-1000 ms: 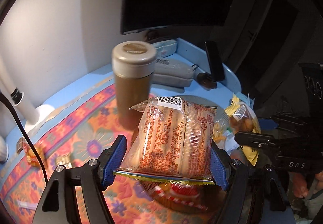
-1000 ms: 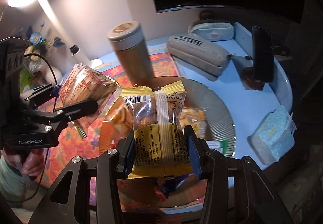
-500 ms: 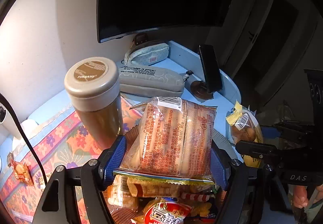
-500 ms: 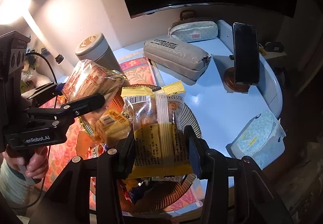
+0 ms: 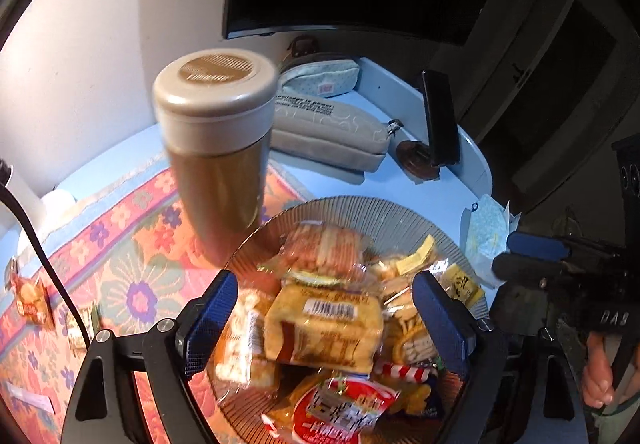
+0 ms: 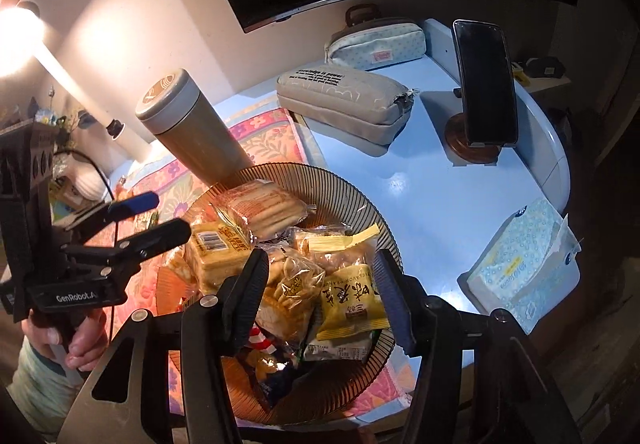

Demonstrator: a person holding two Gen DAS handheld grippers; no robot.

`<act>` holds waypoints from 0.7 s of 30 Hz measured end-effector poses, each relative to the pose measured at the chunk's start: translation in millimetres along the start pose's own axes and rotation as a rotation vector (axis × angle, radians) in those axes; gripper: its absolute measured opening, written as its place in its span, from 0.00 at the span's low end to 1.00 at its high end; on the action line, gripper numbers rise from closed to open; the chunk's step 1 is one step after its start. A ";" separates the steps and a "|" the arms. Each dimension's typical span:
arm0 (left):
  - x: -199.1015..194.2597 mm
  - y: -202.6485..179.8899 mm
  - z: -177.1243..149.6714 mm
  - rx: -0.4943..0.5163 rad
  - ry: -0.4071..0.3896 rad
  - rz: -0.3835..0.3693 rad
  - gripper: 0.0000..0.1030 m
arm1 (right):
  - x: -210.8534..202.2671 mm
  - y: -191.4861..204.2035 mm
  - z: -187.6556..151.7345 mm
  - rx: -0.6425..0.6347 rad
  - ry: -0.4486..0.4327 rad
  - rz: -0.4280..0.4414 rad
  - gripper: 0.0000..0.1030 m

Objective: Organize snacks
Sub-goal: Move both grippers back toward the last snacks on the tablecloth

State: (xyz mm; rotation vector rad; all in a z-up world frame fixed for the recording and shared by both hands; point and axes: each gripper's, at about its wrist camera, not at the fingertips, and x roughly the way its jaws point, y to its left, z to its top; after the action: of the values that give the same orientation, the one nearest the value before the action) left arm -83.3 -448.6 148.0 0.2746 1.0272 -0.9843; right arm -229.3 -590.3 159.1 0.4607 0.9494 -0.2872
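Blue and rounded at its far edge, the surface [image 6: 440, 203] is carrying a flowered mat [image 5: 120, 264] on its left part, and the ribbed glass plate [image 6: 340, 195] is sitting at the near edge, partly on that mat. I am looking down at the snack packets [image 6: 304, 276] heaped on the plate: a long orange biscuit pack [image 6: 264, 207] lying toward the plate's far side, a yellow barcoded pack [image 5: 324, 324] beside it, and a small yellow packet [image 6: 352, 300] at the right of the heap.

My left gripper [image 5: 324, 320] is hovering over the plate with its fingers [image 5: 212, 316] spreading wide; nothing is being pinched, the packets lying loose below. My right gripper [image 6: 320, 292] is hanging over the heap's right side, its fingers [image 6: 248, 284] opening too and pressing on nothing.

A tan tumbler [image 6: 188, 127] is standing just beyond the plate's far-left rim. Further back, a grey pencil case [image 6: 344, 99] and a dotted pouch [image 6: 376, 43] are lying near the far edge, a phone on a stand [image 6: 484, 83] at the far right. A tissue pack [image 6: 524, 260] is resting at the right edge. Two small wrapped snacks [image 5: 32, 300] are lying on the mat's left side.
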 end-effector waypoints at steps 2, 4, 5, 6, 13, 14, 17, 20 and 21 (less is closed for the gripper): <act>-5.6 5.5 -5.6 -0.012 -0.004 0.006 0.85 | -2.6 4.4 -0.8 -0.009 -0.007 -0.001 0.52; -12.1 11.4 -11.4 -0.027 -0.005 0.006 0.85 | -2.7 9.8 -2.3 -0.020 -0.008 -0.001 0.52; -14.5 13.5 -12.8 -0.034 -0.006 0.008 0.85 | -2.5 13.8 -2.9 -0.027 -0.008 0.002 0.52; -17.9 16.0 -14.8 -0.040 -0.008 0.011 0.85 | -1.9 17.4 -3.3 -0.032 -0.006 0.007 0.52; -39.0 35.7 -30.4 -0.087 -0.014 0.040 0.85 | 0.4 48.9 -2.7 -0.083 0.000 0.048 0.53; -42.7 40.9 -34.4 -0.096 -0.013 0.048 0.85 | 0.8 55.0 -2.3 -0.093 0.000 0.054 0.53; -52.3 55.8 -44.2 -0.128 -0.011 0.069 0.85 | 2.1 69.7 -1.8 -0.110 0.005 0.075 0.53; -62.4 71.6 -52.3 -0.167 -0.016 0.082 0.85 | 4.9 86.7 -1.9 -0.133 0.012 0.094 0.53; -66.9 79.0 -55.3 -0.184 -0.020 0.087 0.85 | 5.8 91.2 -1.7 -0.140 0.013 0.098 0.53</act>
State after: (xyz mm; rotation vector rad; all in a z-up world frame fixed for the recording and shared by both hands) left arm -63.7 -333.1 154.9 0.1554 1.0712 -0.8064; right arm -188.0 -510.6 176.4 0.3795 0.9501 -0.1279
